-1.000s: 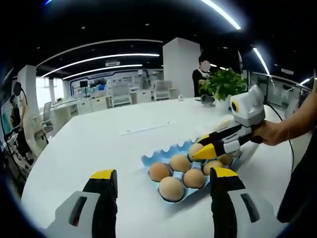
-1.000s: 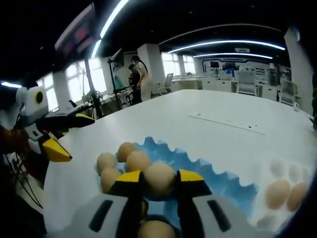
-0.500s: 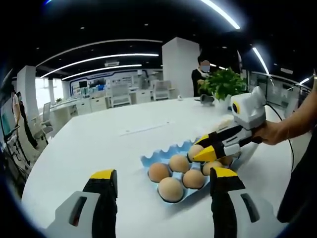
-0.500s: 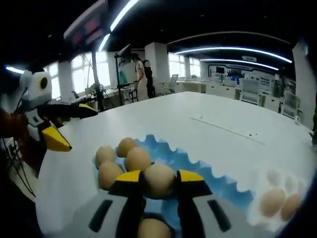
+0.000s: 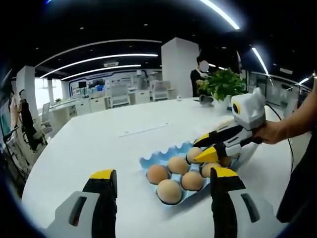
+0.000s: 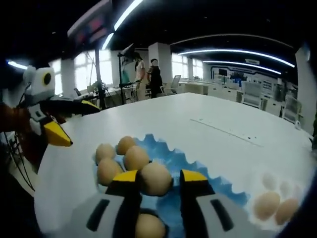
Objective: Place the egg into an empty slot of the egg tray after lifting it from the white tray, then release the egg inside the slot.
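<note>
Lowering the brown egg (image 6: 156, 179) into a free cup of the blue moulded egg tray (image 6: 203, 174) is the step in hand, as I judge it. In the right gripper view the right hand-held gripper (image 6: 157, 177) stands over the tray with the egg between its yellow-tipped jaws; whether the pads grip it or have begun to part, I cannot tell. Four more eggs (image 6: 135, 157) sit in the tray's cups toward the left, and another (image 6: 148, 225) lies low between the jaws. To do this well, settle the egg fully into an empty cup before easing the jaws apart, and lift straight up so neither tip nudges a neighbour. The white tray (image 6: 277, 198) with two eggs lies well apart near the right edge of the white desk (image 6: 198, 114). In the left gripper view the left hand-held gripper (image 5: 161, 181) hangs wide and empty, clear of the tray (image 5: 148, 159).
</note>
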### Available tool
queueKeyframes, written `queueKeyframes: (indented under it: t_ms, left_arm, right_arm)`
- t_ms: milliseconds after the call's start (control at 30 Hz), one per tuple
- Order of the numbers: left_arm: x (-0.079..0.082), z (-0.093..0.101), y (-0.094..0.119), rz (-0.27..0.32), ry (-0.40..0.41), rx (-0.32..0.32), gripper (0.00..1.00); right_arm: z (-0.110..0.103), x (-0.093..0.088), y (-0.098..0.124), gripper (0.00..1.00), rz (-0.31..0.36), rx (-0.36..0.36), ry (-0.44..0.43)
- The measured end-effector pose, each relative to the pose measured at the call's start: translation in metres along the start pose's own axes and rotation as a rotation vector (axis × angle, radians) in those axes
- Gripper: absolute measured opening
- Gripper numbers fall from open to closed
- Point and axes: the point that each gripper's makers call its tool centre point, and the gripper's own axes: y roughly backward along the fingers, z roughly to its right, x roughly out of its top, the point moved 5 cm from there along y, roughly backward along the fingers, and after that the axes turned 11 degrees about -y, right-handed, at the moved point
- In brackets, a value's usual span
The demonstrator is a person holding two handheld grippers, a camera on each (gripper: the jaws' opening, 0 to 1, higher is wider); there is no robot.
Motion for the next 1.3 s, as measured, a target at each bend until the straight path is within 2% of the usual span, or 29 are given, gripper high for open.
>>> queueKeyframes:
  t_ms: [100,200,433,533,567,667,800,867,967,1067,1167,1267,1300]
  left_arm:
    - [0.001,0.0,0.0,0.003,0.002,0.001,0.78]
    - [0.001,-0.001,-0.001,0.005,0.008,0.002,0.78]
    - [0.001,0.0,-0.002,0.007,0.005,-0.003,0.78]
    - [0.001,0.0,-0.004,0.006,0.002,-0.009,0.78]
    - [0.001,0.001,-0.004,0.006,0.002,-0.012,0.78]
    - [0.002,0.002,-0.006,0.007,-0.001,-0.017,0.78]
    - [0.004,0.004,-0.007,0.008,-0.003,-0.02,0.78]
    - [0.004,0.004,-0.007,0.006,-0.002,-0.017,0.78]
    - [0.005,0.004,-0.007,0.007,-0.002,-0.013,0.78]
    - [0.006,0.004,-0.006,0.006,-0.002,-0.011,0.78]
    - [0.006,0.004,-0.005,0.004,-0.003,-0.007,0.78]
    - [0.005,0.004,-0.004,0.0,-0.004,-0.004,0.78]
    - [0.005,0.004,-0.004,0.0,-0.004,-0.003,0.78]
  right_arm:
    - [0.003,0.008,0.017,0.31,0.069,-0.01,-0.019]
    - [0.016,0.01,0.037,0.31,0.107,-0.059,-0.042]
    - [0.074,-0.001,0.105,0.31,0.176,-0.289,-0.13]
    - [0.102,-0.009,0.14,0.31,0.209,-0.426,-0.163]
    - [0.106,-0.01,0.144,0.31,0.213,-0.441,-0.166]
    - [0.13,-0.018,0.175,0.31,0.22,-0.567,-0.162]
    - [0.154,-0.027,0.204,0.31,0.236,-0.681,-0.189]
    - [0.161,-0.029,0.212,0.31,0.247,-0.722,-0.2]
    - [0.173,-0.039,0.221,0.3,0.224,-0.791,-0.207]
    - [0.18,-0.047,0.218,0.3,0.211,-0.787,-0.255]
    - [0.184,-0.054,0.216,0.3,0.18,-0.799,-0.255]
    - [0.188,-0.068,0.21,0.29,0.145,-0.783,-0.335]
    - [0.189,-0.064,0.209,0.29,0.197,-0.784,-0.328]
